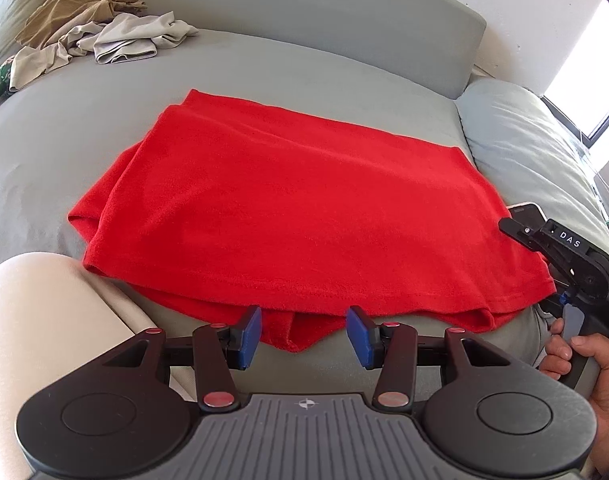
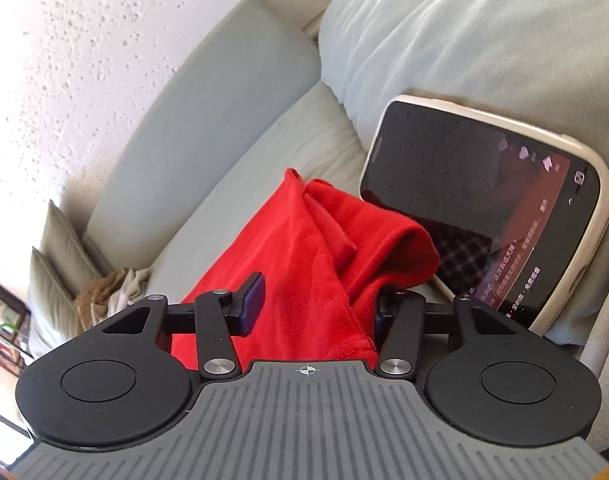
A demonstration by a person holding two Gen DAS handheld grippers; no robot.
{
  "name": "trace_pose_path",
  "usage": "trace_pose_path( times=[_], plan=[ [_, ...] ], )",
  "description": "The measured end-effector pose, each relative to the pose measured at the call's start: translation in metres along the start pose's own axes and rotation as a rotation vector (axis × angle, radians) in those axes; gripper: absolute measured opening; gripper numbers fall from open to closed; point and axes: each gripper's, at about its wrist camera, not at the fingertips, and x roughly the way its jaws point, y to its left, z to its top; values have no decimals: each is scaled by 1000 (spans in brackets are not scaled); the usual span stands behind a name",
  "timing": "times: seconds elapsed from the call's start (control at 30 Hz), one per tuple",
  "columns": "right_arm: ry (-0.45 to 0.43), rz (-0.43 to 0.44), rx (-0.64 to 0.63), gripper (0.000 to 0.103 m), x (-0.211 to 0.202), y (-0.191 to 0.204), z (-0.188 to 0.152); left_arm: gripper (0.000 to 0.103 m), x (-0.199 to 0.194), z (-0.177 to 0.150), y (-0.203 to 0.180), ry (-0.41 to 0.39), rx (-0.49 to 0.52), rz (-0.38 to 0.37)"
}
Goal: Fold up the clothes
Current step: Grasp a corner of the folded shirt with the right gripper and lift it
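Left gripper: jaws apart at red garment hem | right gripper: grip unclear, cloth bunched between; phone visible.

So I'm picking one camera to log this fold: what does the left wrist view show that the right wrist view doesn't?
Only the left wrist view shows the whole folded red garment flat on the grey sofa, the left gripper open at the garment's near hem, and the person's hand on the right gripper's handle.

Only the right wrist view shows the phone's lit screen and red cloth bunched between the right gripper's jaws.

Both show the garment, sofa, phone, and the beige clothes pile.
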Motion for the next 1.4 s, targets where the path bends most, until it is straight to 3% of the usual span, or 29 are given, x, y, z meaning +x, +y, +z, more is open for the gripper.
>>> trace_pose_path(
  times=[0.13, 0.2, 0.27, 0.4, 0.53, 0.63, 0.77, 0.87, 0.97, 1.03, 1.13, 1.23, 1.4],
  plan=[
    [23, -19, -1, 33, 5, 2, 8, 46, -11, 8, 9, -43, -24, -23],
    [45, -50, -27, 17, 10, 7, 9, 46, -19, 10, 18, -66, -52, -29],
    [64, -93, -84, 14, 11, 20, 11, 46, -29, 11, 30, -88, -86, -25],
    [112, -257, -307, 13, 16, 69, 16, 46, -50, 11, 64, -146, -173, 12],
    [72, -366, -611, 12, 17, 133, 3, 46, -69, 11, 98, -219, -260, 64],
    [49, -341, -846, 11, 21, 191, -25, 46, -81, 10, 121, -256, -314, 100],
    [35, -187, -1093, 11, 19, 263, -77, 46, -89, 6, 149, -269, -381, 127],
    [97, -73, -1207, 11, 29, 302, -124, 46, -89, 1, 163, -260, -426, 133],
    [217, -36, -1289, 11, 54, 317, -172, 46, -89, -3, 173, -254, -462, 128],
    [314, -57, -1311, 11, 73, 317, -196, 46, -89, -6, 176, -252, -476, 122],
    [303, -81, -1331, 11, 73, 318, -215, 46, -88, -11, 181, -246, -495, 114],
    [325, -80, -1174, 11, 70, 316, -194, 46, -85, -14, 187, -235, -523, 102],
    [290, -53, -765, 11, 69, 321, -134, 46, -84, -14, 191, -238, -534, 99]
  ],
)
